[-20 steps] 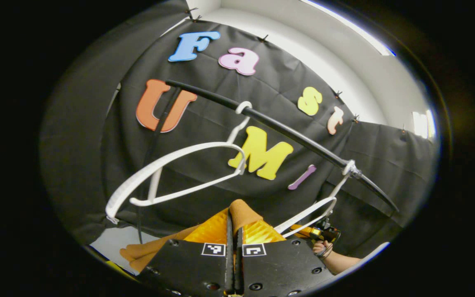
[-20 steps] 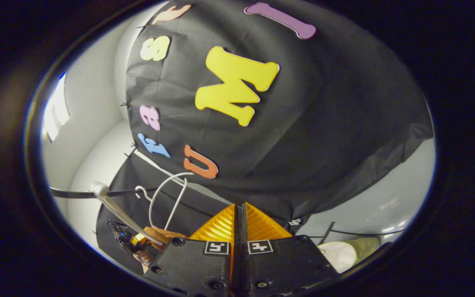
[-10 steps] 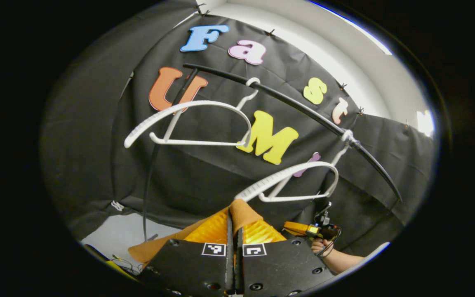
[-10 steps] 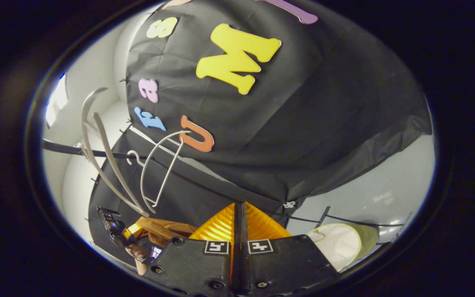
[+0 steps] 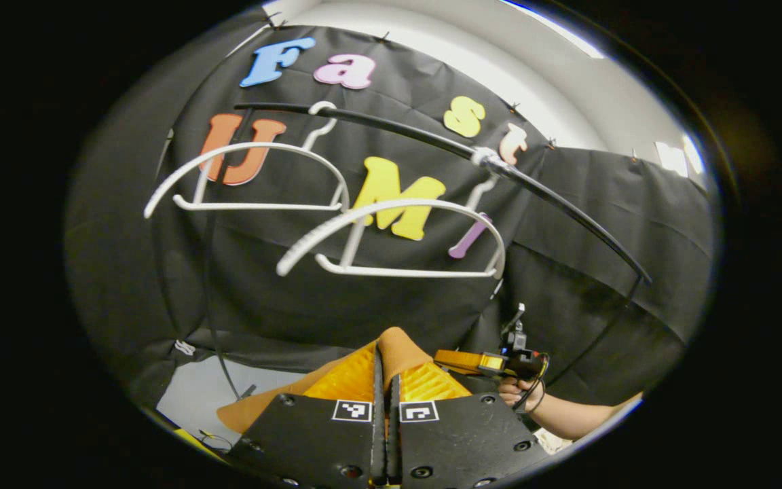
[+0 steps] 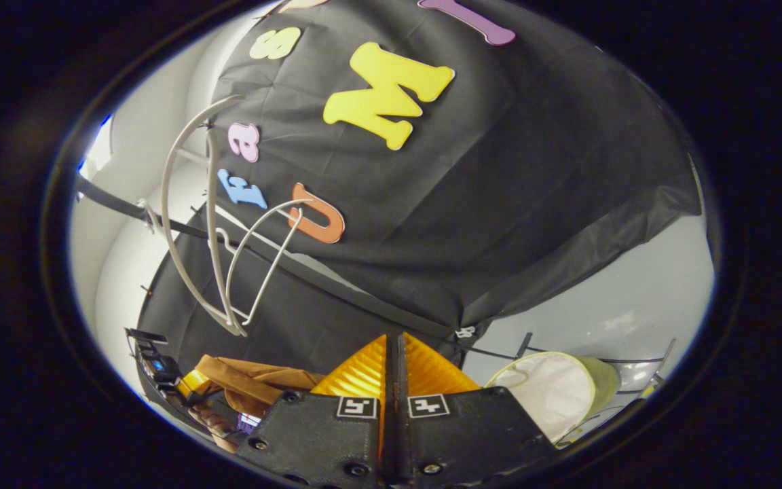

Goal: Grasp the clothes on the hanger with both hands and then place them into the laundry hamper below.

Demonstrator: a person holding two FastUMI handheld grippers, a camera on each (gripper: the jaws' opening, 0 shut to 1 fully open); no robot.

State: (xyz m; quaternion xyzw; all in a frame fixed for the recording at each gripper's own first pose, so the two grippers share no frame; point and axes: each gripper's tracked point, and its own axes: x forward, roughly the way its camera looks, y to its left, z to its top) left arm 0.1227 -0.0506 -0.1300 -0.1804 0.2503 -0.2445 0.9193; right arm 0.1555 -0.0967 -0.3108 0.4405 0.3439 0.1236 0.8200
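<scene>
left gripper clamping brown garment, hangers bare

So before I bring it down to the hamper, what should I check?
1. Clothes off the hangers: ok. The two white hangers hang bare.
2. Left gripper hold: ok. It is shut on the brown garment.
3. Right gripper hold: not ok. Its fingers are closed and I see no cloth between them.
4. Laundry hamper found: ok. It is open, low in the right gripper view.
5. Garment above the hamper: cannot tell.
</scene>
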